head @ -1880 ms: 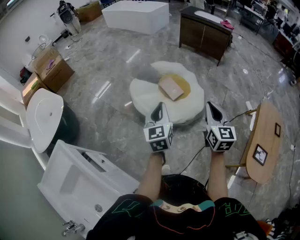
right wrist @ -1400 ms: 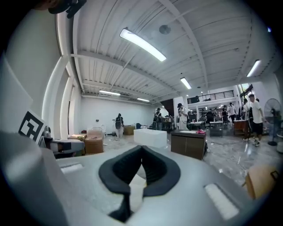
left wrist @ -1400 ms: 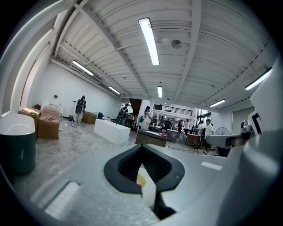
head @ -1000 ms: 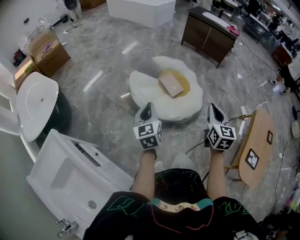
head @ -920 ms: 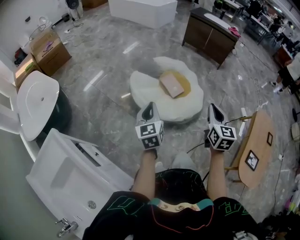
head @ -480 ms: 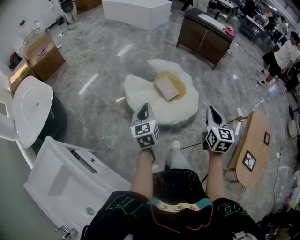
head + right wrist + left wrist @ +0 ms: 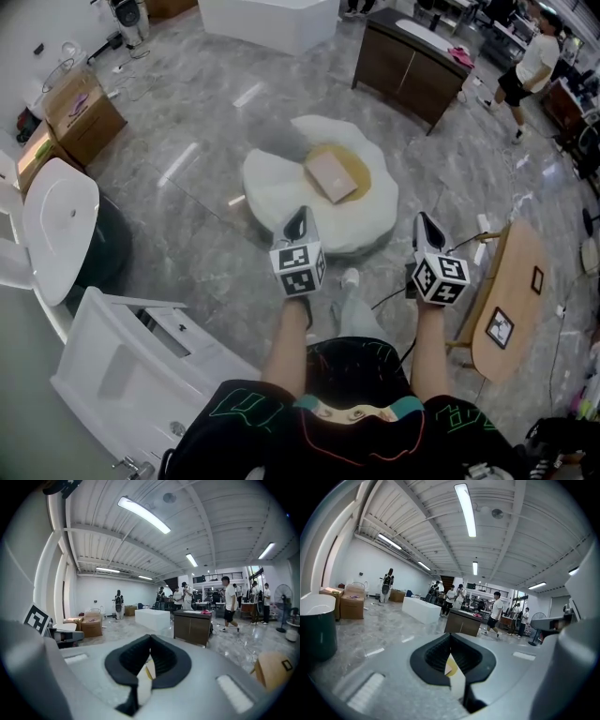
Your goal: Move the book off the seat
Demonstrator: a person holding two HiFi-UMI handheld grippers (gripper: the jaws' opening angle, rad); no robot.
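A flat pinkish-tan book (image 7: 330, 176) lies on the yellow centre of a white, egg-shaped floor seat (image 7: 281, 192). In the head view both grippers are held out over the floor on the near side of the seat, well short of the book. My left gripper (image 7: 298, 223) points at the seat's near edge and my right gripper (image 7: 427, 227) is off the seat's right side. In the left gripper view my left gripper (image 7: 450, 638) has its jaws together with nothing in them. My right gripper (image 7: 149, 640) is likewise shut and empty. A sliver of the seat shows below each pair of jaws.
A dark wooden cabinet (image 7: 408, 58) and a white block (image 7: 272, 19) stand beyond the seat. An oval wooden table (image 7: 511, 291) is at the right, with a cable (image 7: 394, 292) on the floor beside it. A white sink unit (image 7: 141, 366), a basin (image 7: 58, 230) and cardboard boxes (image 7: 80, 103) line the left. A person (image 7: 525, 64) walks at the far right.
Both grippers and the head view have moved forward towards the seat. A foot has stepped ahead between the arms. A person has walked into the top right.
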